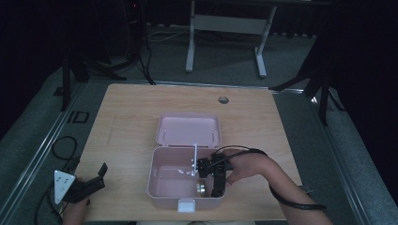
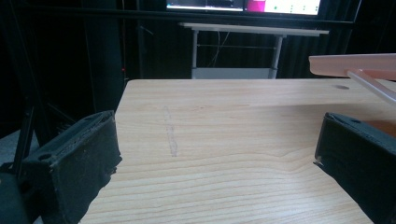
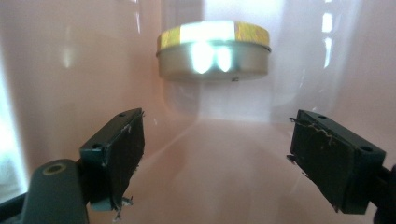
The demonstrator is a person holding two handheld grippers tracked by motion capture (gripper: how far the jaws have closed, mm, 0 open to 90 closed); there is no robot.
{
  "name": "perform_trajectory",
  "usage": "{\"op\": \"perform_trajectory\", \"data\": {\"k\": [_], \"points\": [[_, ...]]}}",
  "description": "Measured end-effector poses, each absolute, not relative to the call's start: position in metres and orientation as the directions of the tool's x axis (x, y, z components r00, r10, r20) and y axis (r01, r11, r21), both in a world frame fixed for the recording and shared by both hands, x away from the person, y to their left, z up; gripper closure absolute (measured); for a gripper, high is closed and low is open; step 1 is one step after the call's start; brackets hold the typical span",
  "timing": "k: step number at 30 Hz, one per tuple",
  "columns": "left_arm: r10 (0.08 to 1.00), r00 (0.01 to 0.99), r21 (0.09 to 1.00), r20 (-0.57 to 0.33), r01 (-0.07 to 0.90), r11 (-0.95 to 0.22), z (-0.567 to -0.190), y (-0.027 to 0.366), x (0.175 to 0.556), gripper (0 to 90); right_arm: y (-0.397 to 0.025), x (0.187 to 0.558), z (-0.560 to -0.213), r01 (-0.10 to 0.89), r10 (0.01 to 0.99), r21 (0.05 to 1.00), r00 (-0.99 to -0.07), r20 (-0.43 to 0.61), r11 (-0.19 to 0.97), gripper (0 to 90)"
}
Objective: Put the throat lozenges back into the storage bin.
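Observation:
A pink plastic box (image 1: 162,176) stands open in the middle of the wooden table, its lid (image 1: 187,129) laid back flat behind it. A small round metal tin (image 1: 201,189) rests in the box's near right corner; in the right gripper view the tin (image 3: 214,50) sits just ahead of the jaws, with a gold band on its lid. My right gripper (image 1: 217,190) reaches down into the box at its right wall and stands open (image 3: 217,158), nothing between its jaws. My left gripper (image 1: 96,177) rests at the table's near left edge, open (image 2: 217,158) and empty.
A white latch (image 1: 186,205) sticks out from the box's front wall. A thin white strut (image 1: 195,158) rises inside the box toward the lid. The table has a round cable hole (image 1: 223,100) at the back. A white desk frame (image 1: 225,28) stands on the floor beyond.

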State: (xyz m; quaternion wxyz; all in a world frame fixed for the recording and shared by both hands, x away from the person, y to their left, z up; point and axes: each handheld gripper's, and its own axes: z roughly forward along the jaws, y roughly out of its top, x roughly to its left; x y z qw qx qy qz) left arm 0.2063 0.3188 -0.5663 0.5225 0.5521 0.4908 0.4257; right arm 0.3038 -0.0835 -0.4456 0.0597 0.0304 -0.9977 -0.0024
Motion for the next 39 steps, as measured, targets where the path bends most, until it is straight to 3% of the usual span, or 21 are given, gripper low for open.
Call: {"op": "perform_trajectory", "data": {"k": [7, 14, 20, 27, 39], "points": [[0.987, 0.155, 0.995, -0.043, 0.096, 0.029, -0.566, 0.319, 0.206, 0.3, -0.094, 0.301, -0.415, -0.072, -0.083, 0.128, -0.993, 0.078, 0.989, 13.2], [0.987, 0.155, 0.995, -0.042, 0.094, 0.027, -0.566, 0.319, 0.206, 0.3, -0.125, 0.305, -0.383, -0.02, -0.022, 0.301, -1.0, 0.006, 0.953, 12.9], [0.987, 0.155, 0.995, -0.04, 0.096, 0.025, -0.566, 0.319, 0.206, 0.3, -0.16, 0.311, -0.376, 0.028, 0.036, 0.343, -0.999, -0.019, 0.939, 12.8], [0.987, 0.155, 0.995, -0.041, 0.098, 0.026, -0.566, 0.319, 0.206, 0.3, -0.209, 0.323, -0.396, 0.116, 0.127, 0.39, -0.992, -0.003, 0.913, 12.9], [0.987, 0.156, 0.995, -0.041, 0.098, 0.026, -0.566, 0.319, 0.206, 0.3, -0.263, 0.354, -0.484, 0.305, 0.378, 0.586, -0.926, -0.004, 0.751, 12.6]]}}
